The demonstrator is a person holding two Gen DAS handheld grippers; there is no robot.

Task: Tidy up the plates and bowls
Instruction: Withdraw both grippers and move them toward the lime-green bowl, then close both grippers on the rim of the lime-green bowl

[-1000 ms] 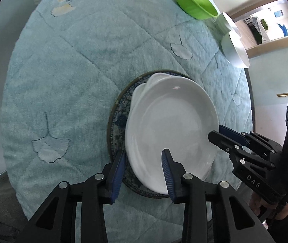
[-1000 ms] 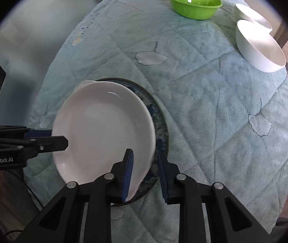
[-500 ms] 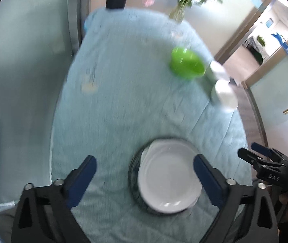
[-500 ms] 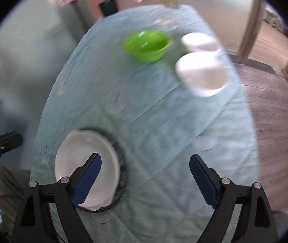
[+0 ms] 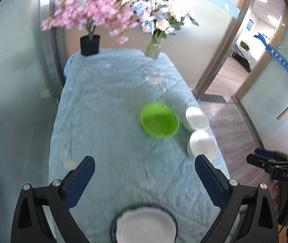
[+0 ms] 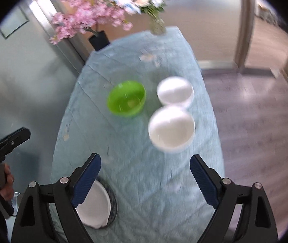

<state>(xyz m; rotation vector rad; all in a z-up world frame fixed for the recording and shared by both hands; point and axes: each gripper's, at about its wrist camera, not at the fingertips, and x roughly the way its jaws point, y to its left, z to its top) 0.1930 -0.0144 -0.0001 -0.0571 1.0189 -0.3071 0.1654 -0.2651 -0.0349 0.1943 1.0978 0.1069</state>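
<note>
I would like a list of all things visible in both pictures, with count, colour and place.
green bowl: 1, green, middle of the table, left of the white bowls
white bowls: 2, white, near the table's right edge, one behind the other
white plate: 1, white, near end, lying on the dark plate
dark plate: 1, dark patterned rim, near end, under the white plate
cloth: 1, light blue, covering the table
pot: 1, black, pink blossoms, far left corner
vase: 1, clear glass, mixed flowers, far end
left tongs: 1, black with blue pads, open, above the near end
right tongs: 1, black with blue pads, open, empty
</note>
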